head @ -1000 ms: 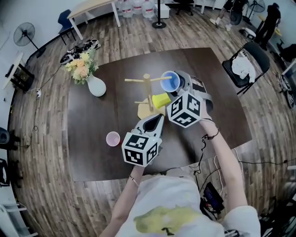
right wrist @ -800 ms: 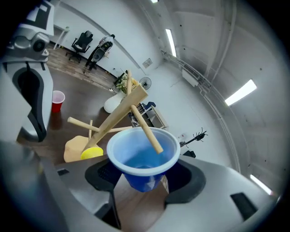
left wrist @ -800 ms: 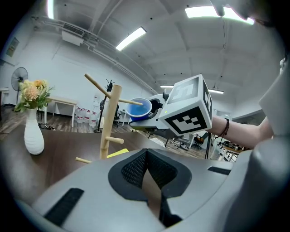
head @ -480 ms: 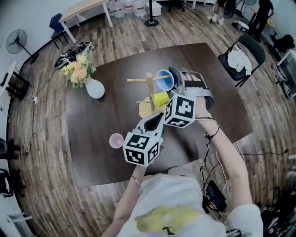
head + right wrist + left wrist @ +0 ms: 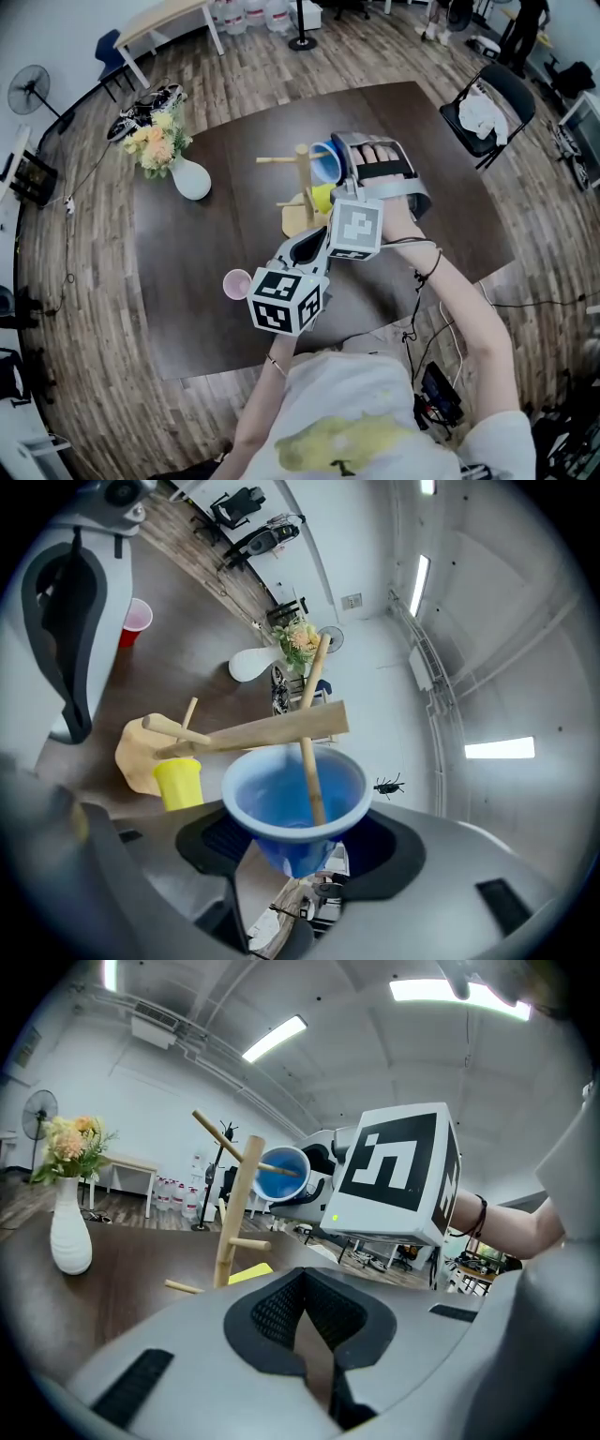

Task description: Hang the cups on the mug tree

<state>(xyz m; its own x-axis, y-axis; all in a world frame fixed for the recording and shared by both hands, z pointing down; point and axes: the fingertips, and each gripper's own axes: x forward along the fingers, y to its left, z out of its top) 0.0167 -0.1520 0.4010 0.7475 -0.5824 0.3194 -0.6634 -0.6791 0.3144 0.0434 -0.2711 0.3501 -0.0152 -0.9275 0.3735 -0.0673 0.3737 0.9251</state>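
The wooden mug tree (image 5: 301, 178) stands mid-table. My right gripper (image 5: 343, 163) is shut on a blue cup (image 5: 325, 161), mouth toward the trunk. In the right gripper view the upper peg (image 5: 314, 780) reaches deep inside the blue cup (image 5: 281, 803), between the jaws of the right gripper (image 5: 295, 841). A yellow cup (image 5: 323, 199) hangs on a lower peg, just below the blue one. My left gripper (image 5: 314, 246) hovers in front of the tree base, shut and empty. In the left gripper view it (image 5: 302, 1283) faces the tree (image 5: 236, 1213). A pink cup (image 5: 234, 282) stands upright to its left.
A white vase of flowers (image 5: 190, 178) stands at the far left of the dark table (image 5: 187, 309). A chair (image 5: 483, 117) sits beyond the table's right corner. Wooden floor surrounds the table.
My right gripper has moved left toward the trunk, sliding the blue cup further onto the upper peg, and its cube has turned. The left gripper has stayed in place.
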